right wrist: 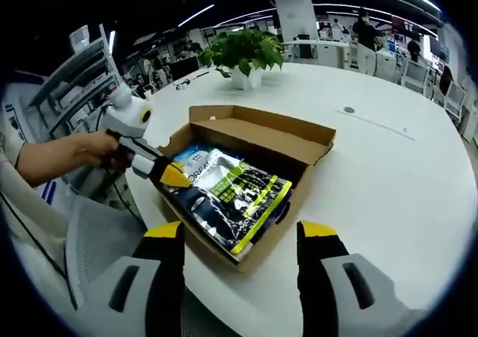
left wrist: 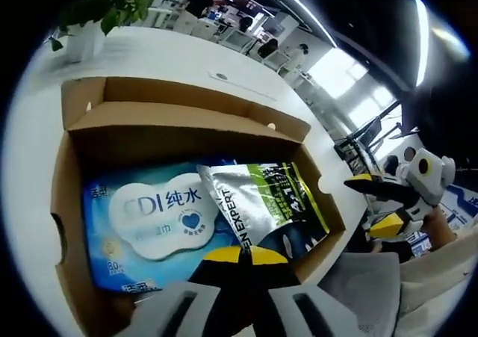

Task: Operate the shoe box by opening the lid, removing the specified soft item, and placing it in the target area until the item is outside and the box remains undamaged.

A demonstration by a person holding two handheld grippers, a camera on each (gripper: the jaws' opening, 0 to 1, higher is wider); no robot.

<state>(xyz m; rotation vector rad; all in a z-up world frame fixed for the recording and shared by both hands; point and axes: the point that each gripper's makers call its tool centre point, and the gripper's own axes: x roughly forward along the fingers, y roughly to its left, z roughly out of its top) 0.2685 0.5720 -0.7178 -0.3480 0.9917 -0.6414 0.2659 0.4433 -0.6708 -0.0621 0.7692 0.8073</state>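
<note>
- Open cardboard shoe box (right wrist: 250, 139) on a white round table (right wrist: 388, 180), lid flap folded back at 12 o'clock; seen near centre in the right gripper view, across the middle in the left gripper view (left wrist: 179, 120).
- Inside the box: silver-and-black pouch (right wrist: 231, 191) with lime-green stripes, lying flat on top toward the near side; in the left gripper view (left wrist: 265, 206) at 4 o'clock of the box floor, overlapping a blue-and-white wet-wipes pack (left wrist: 153, 225) at 8 o'clock.
- Wipes pack in the right gripper view (right wrist: 190, 156) just peeking out at 10 o'clock of the pouch.
- Left gripper (left wrist: 246, 256) at 6 o'clock of its own view, yellow-tipped jaws pressed together at the near edge of the pouch; whether the pouch is pinched, cannot tell.
- Same left gripper in the right gripper view (right wrist: 175, 176), coming in from 9 o'clock, held by a hand (right wrist: 101, 146), yellow tip touching the pouch's corner at the box's near-left rim.
- Right gripper (right wrist: 240, 236) at 6 o'clock of its view, jaws spread wide, empty, just short of the box's near corner.
- Right gripper in the left gripper view (left wrist: 385, 202) at 3 o'clock, jaws apart, off the box's right side.
- Potted green plant (right wrist: 243, 53) on the table beyond the box at 12 o'clock.
</note>
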